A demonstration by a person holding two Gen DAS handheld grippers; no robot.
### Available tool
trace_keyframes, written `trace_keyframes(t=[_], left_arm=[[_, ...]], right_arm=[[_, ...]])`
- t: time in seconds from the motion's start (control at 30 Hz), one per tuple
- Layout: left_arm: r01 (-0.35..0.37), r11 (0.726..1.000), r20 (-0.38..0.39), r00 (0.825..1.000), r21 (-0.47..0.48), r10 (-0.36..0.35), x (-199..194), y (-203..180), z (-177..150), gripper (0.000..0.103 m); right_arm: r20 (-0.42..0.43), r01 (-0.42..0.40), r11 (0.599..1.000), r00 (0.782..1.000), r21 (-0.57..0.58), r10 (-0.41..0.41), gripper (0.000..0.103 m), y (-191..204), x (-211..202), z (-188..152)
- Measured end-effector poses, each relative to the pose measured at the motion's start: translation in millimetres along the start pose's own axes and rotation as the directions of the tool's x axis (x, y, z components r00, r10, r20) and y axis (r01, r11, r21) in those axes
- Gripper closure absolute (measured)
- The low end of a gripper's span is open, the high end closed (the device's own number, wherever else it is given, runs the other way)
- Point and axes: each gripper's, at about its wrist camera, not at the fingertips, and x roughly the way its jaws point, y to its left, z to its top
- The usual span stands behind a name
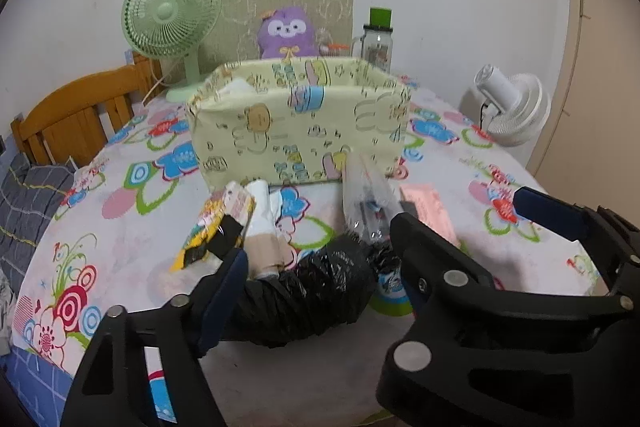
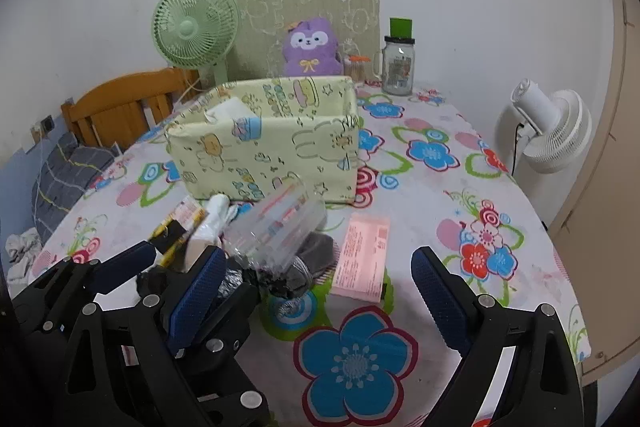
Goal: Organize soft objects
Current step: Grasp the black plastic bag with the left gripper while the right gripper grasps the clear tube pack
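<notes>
The left gripper (image 1: pixel 316 243) is hovering with its jaws standing wide around a black plastic-wrapped bundle (image 1: pixel 312 291), not yet pressing on it, while the right gripper (image 2: pixel 316 279) is waiting with its jaws equally wide and holding nothing, just above the flowered surface (image 2: pixel 440 195). The soft things are lying in a tight heap between the grippers and the yellow fabric bin (image 1: pixel 300 123), which is sitting just behind them. The risk, as I judge it, is coming from that crowding: the left jaws are straddling the bundle so close to the white roll (image 1: pixel 260 211) and the yellow packet (image 1: pixel 216 223) that closing could pinch a neighbour or drag it along, and slick plastic film could be slipping out of the pads as it lifts. The clear bag (image 2: pixel 280 227) is leaning over the pile and may be toppling if the bundle under it shifts. The bin's walls are soft too, so a drop against the rim could fold it inward. Counting: one black bundle, one white roll, one yellow packet, one clear bag, one pink packet (image 2: pixel 362 255), something grey (image 2: pixel 316 259) I cannot identify, one bin, two fans, one purple plush (image 2: pixel 310 47), and one jar (image 2: pixel 398 67).
</notes>
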Motion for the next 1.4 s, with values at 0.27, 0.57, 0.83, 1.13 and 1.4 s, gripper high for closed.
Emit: trace_keyframes(t=[0.27,0.57,0.83,1.13,1.4], left_arm=[[0.003,1.0,-0.055,0.999,0.001,-0.003,19.6,0.1,-7.3,0.038],[-0.002,1.0,-0.054,0.999,0.019,0.003,27.4,-1.8,-5.0,0.051],[-0.018,1.0,-0.05,0.999,0.02,0.019,34.2,-0.6,0.0,0.063],[-0.006,1.0,-0.054,0.999,0.008,0.007,30.0,4.5,4.4,0.069],[-0.004,1.0,-0.055,0.998,-0.017,0.003,25.6,16.3,4.2,0.069]], right_arm=[[-0.052,0.004,1.0,0.999,0.02,-0.003,0.007,-6.1,19.7,-7.3],[-0.08,0.012,0.999,0.997,0.032,-0.01,0.007,-9.1,34.6,-7.2],[-0.085,0.003,0.999,0.996,0.042,0.0,0.007,-12.2,40.4,-4.2],[-0.069,-0.028,0.998,0.997,0.055,0.032,0.007,-10.9,36.3,4.3],[-0.055,-0.052,0.997,0.997,0.052,0.054,0.009,2.0,36.3,14.5]])
